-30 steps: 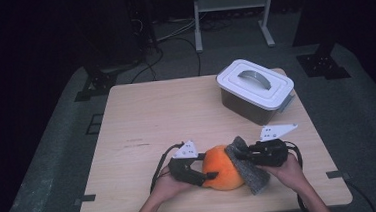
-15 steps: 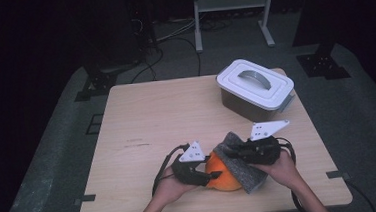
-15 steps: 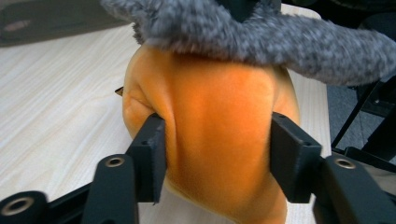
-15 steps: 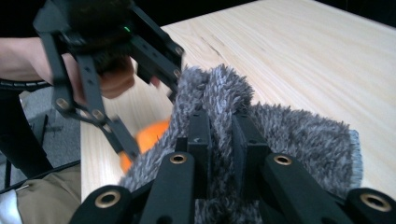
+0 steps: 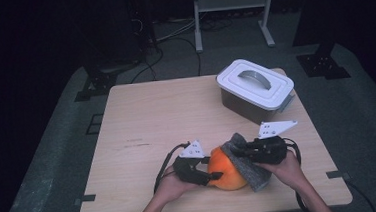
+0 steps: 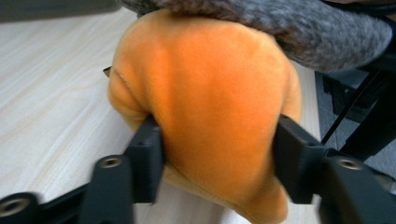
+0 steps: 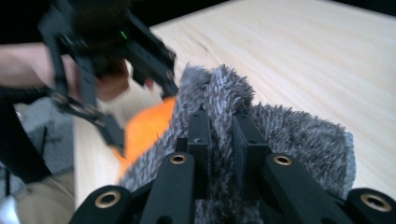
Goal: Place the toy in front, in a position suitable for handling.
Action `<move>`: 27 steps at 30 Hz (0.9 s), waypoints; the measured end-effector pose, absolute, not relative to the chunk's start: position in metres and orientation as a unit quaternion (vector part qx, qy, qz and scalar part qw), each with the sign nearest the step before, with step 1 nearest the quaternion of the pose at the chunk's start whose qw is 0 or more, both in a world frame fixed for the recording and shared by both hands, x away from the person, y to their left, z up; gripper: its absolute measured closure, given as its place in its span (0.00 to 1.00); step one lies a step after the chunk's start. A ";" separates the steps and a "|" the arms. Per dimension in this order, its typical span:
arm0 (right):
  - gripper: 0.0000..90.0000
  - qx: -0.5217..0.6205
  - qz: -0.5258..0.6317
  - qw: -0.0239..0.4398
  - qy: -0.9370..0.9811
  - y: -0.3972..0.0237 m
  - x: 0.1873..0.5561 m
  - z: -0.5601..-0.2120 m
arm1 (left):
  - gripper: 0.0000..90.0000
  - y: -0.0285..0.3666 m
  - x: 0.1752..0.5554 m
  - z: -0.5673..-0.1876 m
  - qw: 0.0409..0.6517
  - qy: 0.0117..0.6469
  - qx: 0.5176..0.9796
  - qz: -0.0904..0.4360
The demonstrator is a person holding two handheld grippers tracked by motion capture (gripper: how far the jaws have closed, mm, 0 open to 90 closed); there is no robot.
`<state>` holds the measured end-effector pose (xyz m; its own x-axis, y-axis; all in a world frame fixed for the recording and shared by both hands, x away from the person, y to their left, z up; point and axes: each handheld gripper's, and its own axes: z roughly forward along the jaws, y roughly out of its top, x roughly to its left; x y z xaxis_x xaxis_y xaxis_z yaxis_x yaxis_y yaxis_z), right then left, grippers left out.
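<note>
High view overhead, gripper views close, sharing orange plush (image 5: 225, 171)

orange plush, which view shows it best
The left gripper view: the orange plush sits close up, squeezed between that gripper's jaws. The high view shows it small; the right gripper view shows just a sliver behind grey fur.

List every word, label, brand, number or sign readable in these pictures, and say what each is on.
None can be read: the orange plush, the grey fuzzy cloth, the white-lidded box and the table carry no legible text.
</note>
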<state>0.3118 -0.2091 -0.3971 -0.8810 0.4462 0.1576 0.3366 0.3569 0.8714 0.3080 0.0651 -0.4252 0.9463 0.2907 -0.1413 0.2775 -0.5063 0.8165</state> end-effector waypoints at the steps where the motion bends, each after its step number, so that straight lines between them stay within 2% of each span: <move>1: 0.87 0.229 0.522 0.054 0.820 -0.207 0.309 -0.390 | 0.51 0.065 0.307 -0.423 0.474 0.166 0.865 0.005; 6: 0.87 0.168 0.508 0.084 0.840 -0.180 0.293 -0.358 | 0.53 0.058 0.301 -0.410 0.475 0.177 0.862 0.008; 11: 0.87 0.167 0.487 0.088 0.852 -0.170 0.294 -0.374 | 0.53 0.062 0.303 -0.412 0.474 0.193 0.859 0.002; 19: 0.87 0.183 0.485 0.088 0.851 -0.197 0.289 -0.381 | 0.53 0.064 0.307 -0.414 0.475 0.200 0.857 0.001; 27: 0.87 0.204 0.504 0.093 0.834 -0.203 0.297 -0.375 | 0.51 0.056 0.293 -0.412 0.458 0.134 0.878 0.043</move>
<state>0.2972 -0.2034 -0.3748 -0.8993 0.4342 0.0515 0.2472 0.4077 0.8790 0.2931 0.0560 -0.4125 0.9603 0.2748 -0.0473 0.1961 -0.5450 0.8152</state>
